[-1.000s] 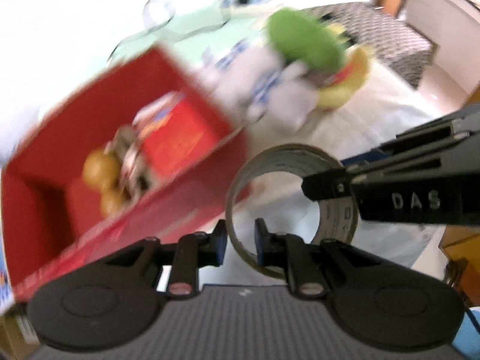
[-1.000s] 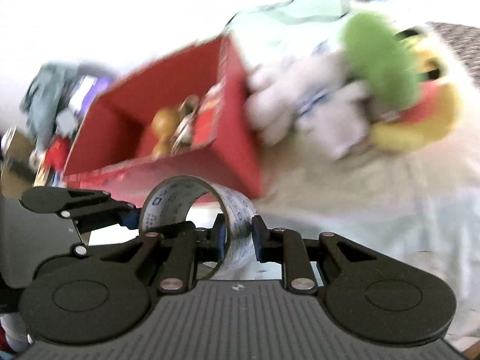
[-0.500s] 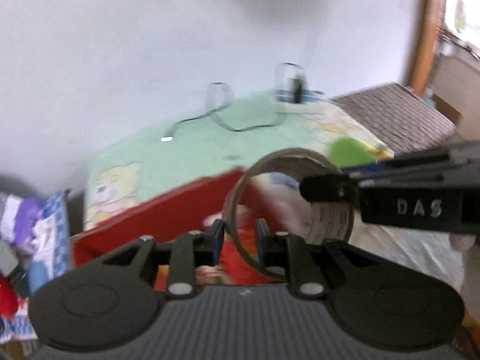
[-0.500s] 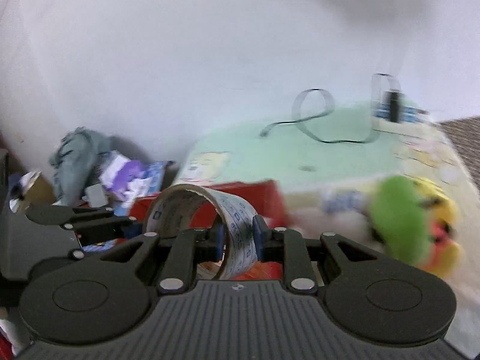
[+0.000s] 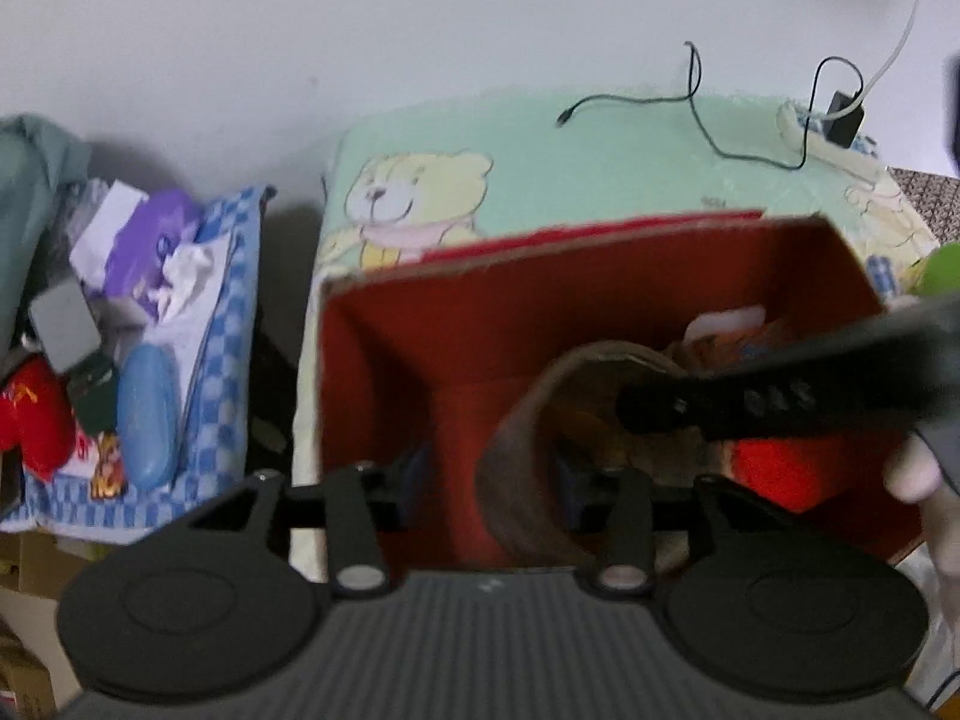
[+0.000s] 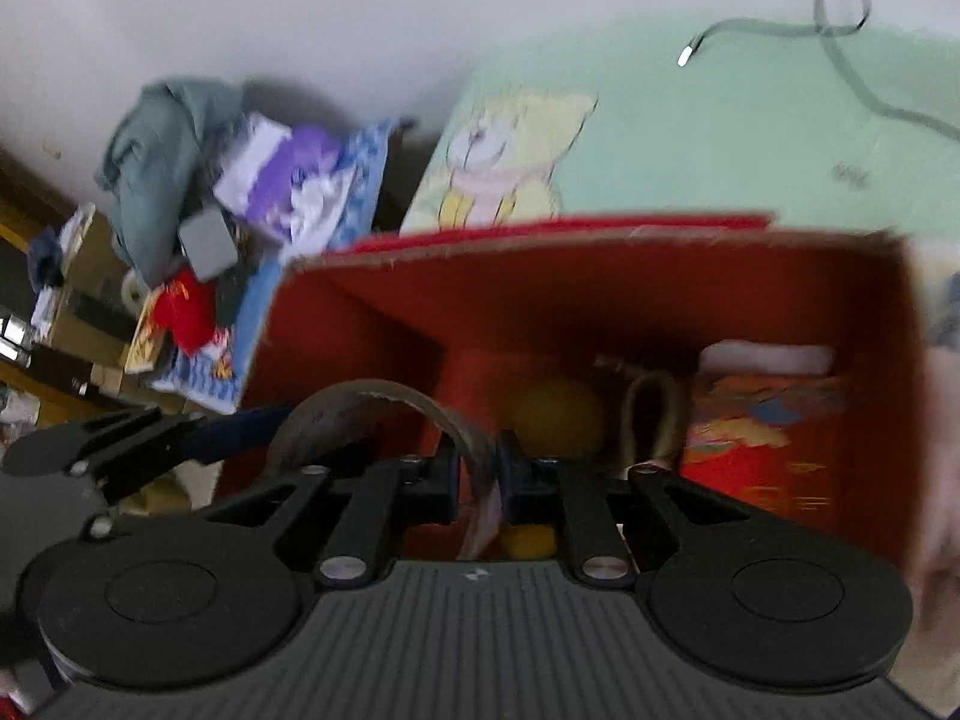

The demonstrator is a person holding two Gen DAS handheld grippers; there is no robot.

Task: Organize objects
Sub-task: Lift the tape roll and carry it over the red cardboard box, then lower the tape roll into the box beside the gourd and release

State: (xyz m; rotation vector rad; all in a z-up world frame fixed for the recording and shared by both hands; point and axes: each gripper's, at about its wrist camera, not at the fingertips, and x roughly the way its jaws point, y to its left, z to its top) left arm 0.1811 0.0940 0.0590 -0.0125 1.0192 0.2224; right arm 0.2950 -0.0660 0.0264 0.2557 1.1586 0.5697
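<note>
Tape roll (image 6: 384, 414) over open red box (image 5: 420, 324), above toys inside. Light, stiff ring; best pinched across band wall. Right gripper (image 6: 477, 474) pinching band. Left gripper (image 5: 489, 480) jaws just been opening, band between them, pads seemingly clear though blur hides contact. Bear-print sheet (image 5: 600, 156) beyond.

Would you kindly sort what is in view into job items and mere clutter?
Job: tape roll, red box, left gripper, right gripper.
Clutter: black cable, blue case, grey cloth, bear blanket.
</note>
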